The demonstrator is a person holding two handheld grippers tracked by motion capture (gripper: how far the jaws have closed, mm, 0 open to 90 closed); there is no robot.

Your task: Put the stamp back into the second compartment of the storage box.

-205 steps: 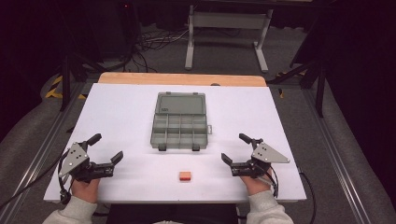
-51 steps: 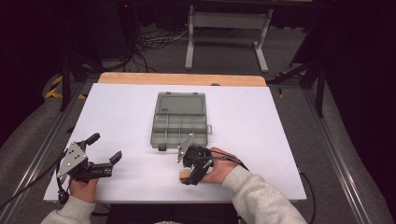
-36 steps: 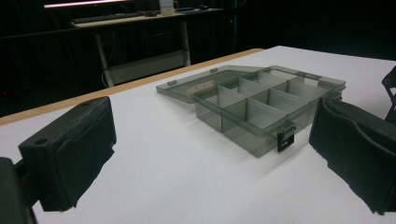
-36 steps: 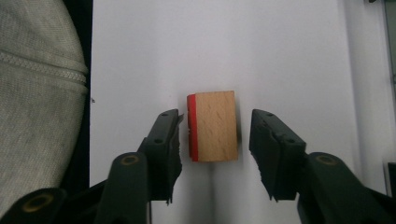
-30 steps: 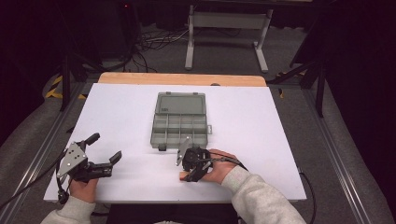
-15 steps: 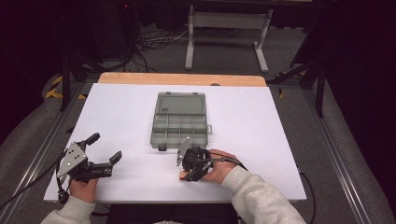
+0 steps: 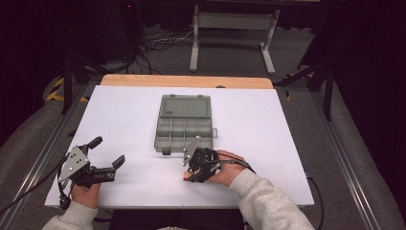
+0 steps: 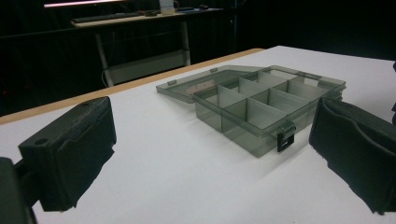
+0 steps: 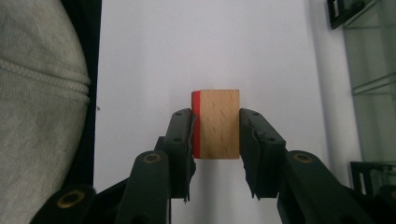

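Block gripped, box waiting open.
My right gripper point(image 9: 215, 135) pinches the wooden block point(image 9: 216, 124); left gripper point(image 7: 106, 158) idles agape, empty. Likely left: placing it in the far organizer box point(image 7: 183, 125).

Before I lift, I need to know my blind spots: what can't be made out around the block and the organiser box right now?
- Small wooden block with one red face: in the high view, mostly hidden under the right gripper.
- Whether the block has left the white table: cannot tell; its underside is hidden in the right gripper view.
- Open grey translucent plastic organiser box: cut off by the right edge of the right gripper view.
- Its far compartments: floors hidden behind dividers in the left gripper view.
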